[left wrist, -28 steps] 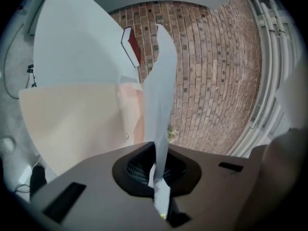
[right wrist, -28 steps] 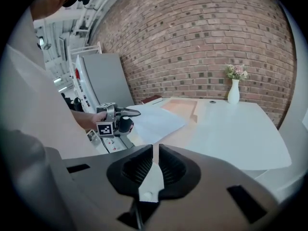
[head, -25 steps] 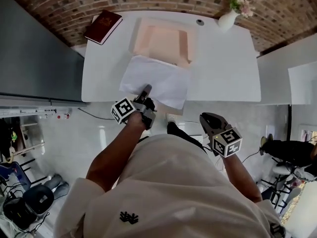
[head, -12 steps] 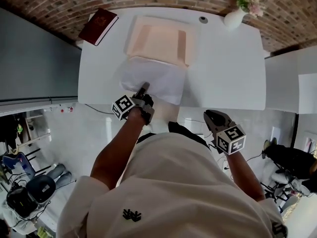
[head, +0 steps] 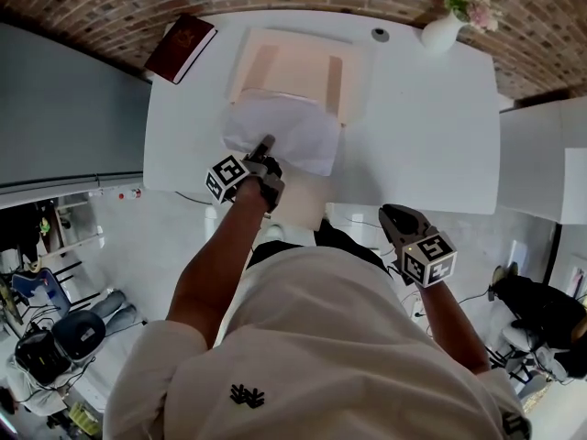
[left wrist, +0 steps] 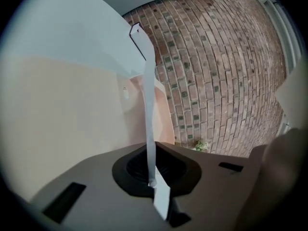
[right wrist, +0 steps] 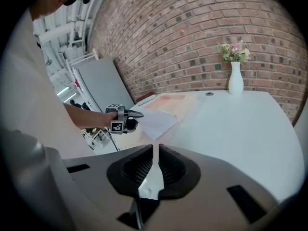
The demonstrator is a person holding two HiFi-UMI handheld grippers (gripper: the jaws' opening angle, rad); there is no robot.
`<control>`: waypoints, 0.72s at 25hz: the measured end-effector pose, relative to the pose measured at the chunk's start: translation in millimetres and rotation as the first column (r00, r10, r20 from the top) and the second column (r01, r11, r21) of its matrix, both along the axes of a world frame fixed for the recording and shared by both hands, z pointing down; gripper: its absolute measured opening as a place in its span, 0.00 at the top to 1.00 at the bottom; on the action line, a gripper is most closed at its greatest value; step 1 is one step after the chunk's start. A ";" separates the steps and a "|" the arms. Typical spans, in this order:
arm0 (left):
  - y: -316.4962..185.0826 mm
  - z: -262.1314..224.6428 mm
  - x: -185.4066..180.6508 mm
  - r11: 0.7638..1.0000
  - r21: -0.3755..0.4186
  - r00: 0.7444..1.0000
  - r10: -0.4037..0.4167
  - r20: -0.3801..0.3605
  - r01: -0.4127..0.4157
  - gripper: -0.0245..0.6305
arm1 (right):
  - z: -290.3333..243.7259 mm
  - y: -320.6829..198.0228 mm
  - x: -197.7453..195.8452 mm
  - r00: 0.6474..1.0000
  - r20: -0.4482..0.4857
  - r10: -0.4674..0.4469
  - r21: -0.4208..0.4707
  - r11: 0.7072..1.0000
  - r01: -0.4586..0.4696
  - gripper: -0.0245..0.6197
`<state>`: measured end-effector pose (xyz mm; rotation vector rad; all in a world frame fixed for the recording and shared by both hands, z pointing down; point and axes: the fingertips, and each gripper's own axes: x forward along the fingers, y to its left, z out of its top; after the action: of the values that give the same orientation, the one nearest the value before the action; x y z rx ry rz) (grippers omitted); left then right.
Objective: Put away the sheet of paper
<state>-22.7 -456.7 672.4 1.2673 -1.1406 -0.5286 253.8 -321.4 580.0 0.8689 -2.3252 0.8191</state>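
Observation:
A white sheet of paper [head: 280, 128] lies on the white table [head: 422, 126], its far edge over the near part of an open pink folder [head: 295, 67]. My left gripper [head: 267, 142] is shut on the sheet's near edge. In the left gripper view the sheet [left wrist: 149, 105] runs edge-on out from between the closed jaws of that gripper [left wrist: 153, 178], with the folder [left wrist: 72, 124] spread at the left. My right gripper [head: 392, 214] hangs off the table's near side, close to my body, shut and with nothing in it. The right gripper view shows its jaws [right wrist: 155, 150] closed, and beyond them the sheet [right wrist: 156, 121] and left gripper [right wrist: 136, 114].
A dark red book [head: 181, 48] lies at the table's far left corner. A white vase with flowers [head: 442, 27] stands at the far right, with a small round object [head: 380, 35] beside it. A grey cabinet [head: 64, 108] flanks the table's left side; a brick wall [right wrist: 202, 28] runs behind.
My left gripper has pushed forward with the sheet, so the paper has slid farther onto the pink folder. The right gripper has stayed near my body.

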 end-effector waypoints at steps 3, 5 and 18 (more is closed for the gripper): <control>-15.6 2.3 2.2 1.000 -0.017 1.000 -0.003 0.016 0.003 0.93 | 1.3 -8.9 6.2 1.000 0.006 -0.006 -0.011 1.000 0.006 0.87; -26.9 4.2 3.6 1.000 -0.023 1.000 -0.008 0.030 0.009 0.93 | 7.8 -14.0 11.1 1.000 0.014 -0.013 -0.019 1.000 0.013 0.87; -85.2 21.0 8.3 0.996 -0.082 0.996 -0.012 0.090 0.020 0.93 | 18.3 -47.8 27.4 0.999 0.036 -0.011 -0.053 0.999 0.013 0.87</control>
<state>-14.4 -541.8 693.4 1.2210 -1.2362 -0.4351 281.2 -369.2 598.3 0.8231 -2.3260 0.8938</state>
